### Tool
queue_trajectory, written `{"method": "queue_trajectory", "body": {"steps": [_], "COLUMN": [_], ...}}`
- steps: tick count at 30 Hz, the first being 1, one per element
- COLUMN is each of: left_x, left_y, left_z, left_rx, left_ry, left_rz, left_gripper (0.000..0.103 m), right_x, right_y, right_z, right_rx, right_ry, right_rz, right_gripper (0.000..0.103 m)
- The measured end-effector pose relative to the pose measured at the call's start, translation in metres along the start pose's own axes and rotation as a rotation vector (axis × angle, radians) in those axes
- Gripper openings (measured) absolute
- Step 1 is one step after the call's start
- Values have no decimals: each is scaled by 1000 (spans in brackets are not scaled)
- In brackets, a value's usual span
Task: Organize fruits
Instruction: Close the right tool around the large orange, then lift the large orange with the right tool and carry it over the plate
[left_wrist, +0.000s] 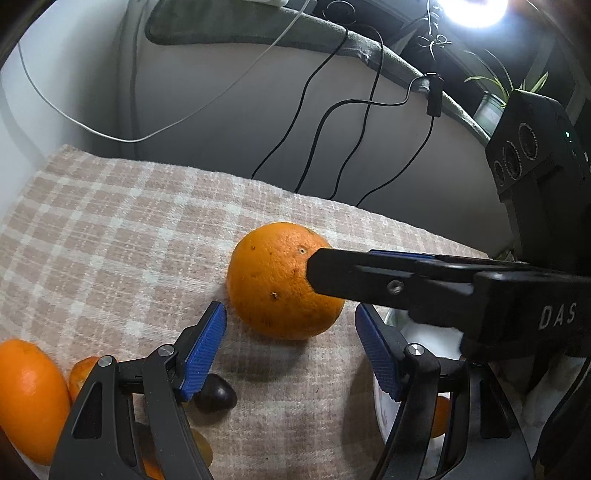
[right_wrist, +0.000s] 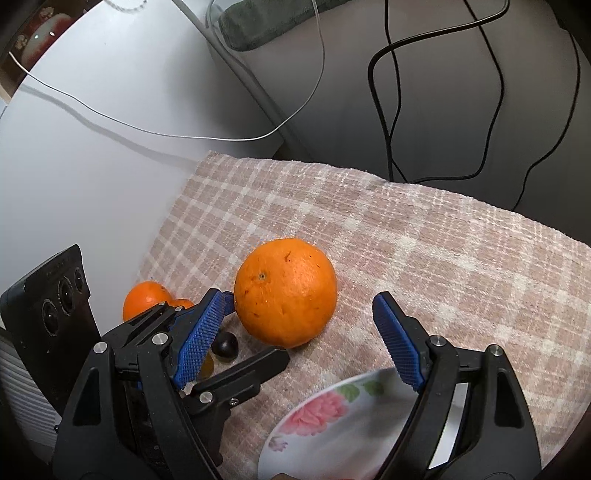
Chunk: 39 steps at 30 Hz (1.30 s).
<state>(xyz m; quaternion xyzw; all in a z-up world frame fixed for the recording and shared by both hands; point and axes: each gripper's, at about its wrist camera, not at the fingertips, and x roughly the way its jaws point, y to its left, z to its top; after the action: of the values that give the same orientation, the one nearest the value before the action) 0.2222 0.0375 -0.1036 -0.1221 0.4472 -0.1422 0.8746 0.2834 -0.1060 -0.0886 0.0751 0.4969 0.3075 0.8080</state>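
The big orange (right_wrist: 285, 292) sits on the checked cloth (right_wrist: 443, 266) over the counter, dead ahead at twelve o'clock of the right gripper (right_wrist: 303, 332), whose blue fingers (right_wrist: 397, 341) stand wide apart with the fruit between and just beyond their tips, nothing grasped. The orange is round, so no long axis matters; the move likely turns on the right fingers going straight forward to straddle it. The left gripper (left_wrist: 291, 347) is also released, its fingers (left_wrist: 205, 349) spread, the orange (left_wrist: 282, 280) at about twelve o'clock from it and a little farther off. Both are near, but the right looks better lined up, and in the left view one of its black fingers (left_wrist: 373, 278) crosses in from three o'clock and reaches the fruit's side; whether it touches I cannot tell. The right view alone shows the flowered plate (right_wrist: 332, 417) at six o'clock, just under the right gripper, probably where the fruit goes. The left view shows more of the other fruit: another orange (left_wrist: 29, 398) at eight o'clock and a dark plum (left_wrist: 216, 393) near the left finger, well apart from the big orange
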Motion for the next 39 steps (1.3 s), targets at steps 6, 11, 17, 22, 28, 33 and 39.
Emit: {"method": "queue_trajectory", "body": {"steps": [6,11,17,22,28,33,39], "left_x": [9,18,27,31,30,28,21], "left_y": [3,4,5,2,1,-2,-8], "left_z": [4,5,5,6,6,4,1], "left_rx": [-26,-37,-42,-27,-21,-11,-4], "left_ry": [7,21,30,31,29,24,17], "left_rz": [-3,-11,-15,-9,-9,-6,-8], "left_gripper": [72,72,72,72,71,70,70], "right_x": [13,24,32,33,34,32,25], "right_y": [1,5,6,8,10,9,9], "right_z": [4,5,5,5,4,3,1], "right_rx": [-7,-16,-16,-19,-27,-32,-36], "right_ry": [30,53,70,72,65,60,54], "right_rz": [-18,-12,-1,20,14,17,17], "right_gripper": [85,85,80,73,72,72,72]}}
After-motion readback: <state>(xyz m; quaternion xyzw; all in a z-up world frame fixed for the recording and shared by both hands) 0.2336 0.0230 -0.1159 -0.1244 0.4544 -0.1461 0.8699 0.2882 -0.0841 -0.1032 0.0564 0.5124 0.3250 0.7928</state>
